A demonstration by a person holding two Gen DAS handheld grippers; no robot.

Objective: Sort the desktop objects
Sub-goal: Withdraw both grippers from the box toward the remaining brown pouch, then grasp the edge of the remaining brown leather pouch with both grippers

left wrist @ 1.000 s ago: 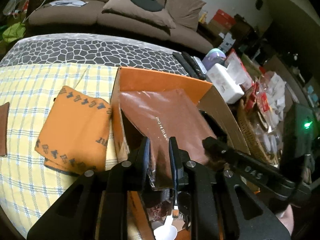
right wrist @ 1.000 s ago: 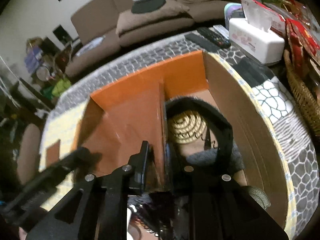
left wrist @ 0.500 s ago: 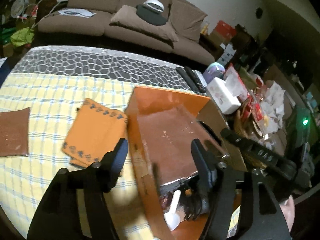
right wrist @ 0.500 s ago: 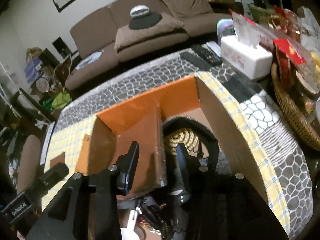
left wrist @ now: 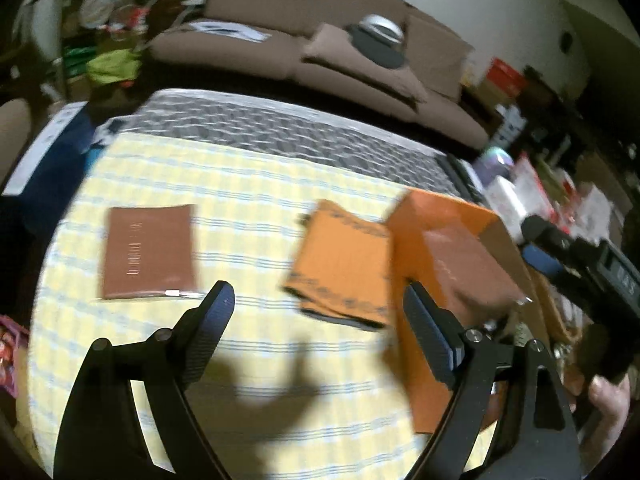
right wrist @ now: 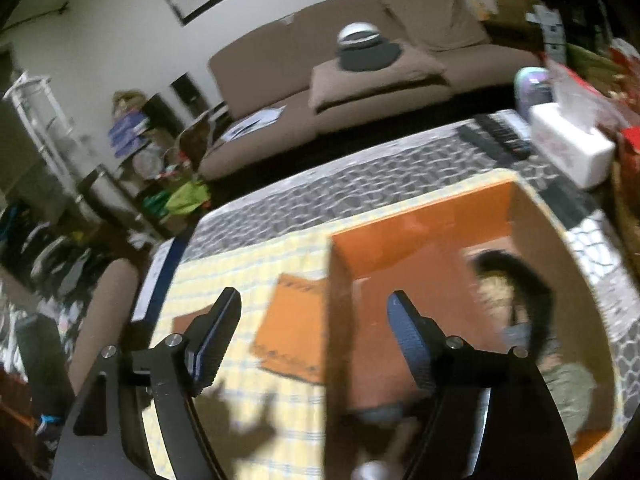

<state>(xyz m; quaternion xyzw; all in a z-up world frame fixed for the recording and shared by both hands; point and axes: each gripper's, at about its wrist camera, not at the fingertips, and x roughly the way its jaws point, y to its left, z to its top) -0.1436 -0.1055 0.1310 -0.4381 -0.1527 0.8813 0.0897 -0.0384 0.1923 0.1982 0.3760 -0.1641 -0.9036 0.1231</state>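
Note:
An orange box [left wrist: 424,216] stands on the yellow checked cloth [left wrist: 240,360] at the right, with a brown packet [left wrist: 468,268] leaning inside it. An orange pouch [left wrist: 340,264] lies just left of the box, and a second brown packet [left wrist: 148,252] lies flat at the left. My left gripper [left wrist: 320,308] is open and empty above the cloth, between the flat packet and the box. My right gripper [right wrist: 314,320] is open and empty over the box's left wall [right wrist: 340,312]. The box also holds a black headband [right wrist: 520,280] and other small items.
A white tissue box [right wrist: 568,148], remotes [right wrist: 496,136] and a wicker basket with snack packs sit right of the box. A brown sofa [right wrist: 360,76] stands behind the table. The right gripper's handle [left wrist: 580,264] shows in the left wrist view.
Both grippers opened and let go of the brown packet, which now leans inside the box. Both pulled back and up; the left one swung left over the cloth.

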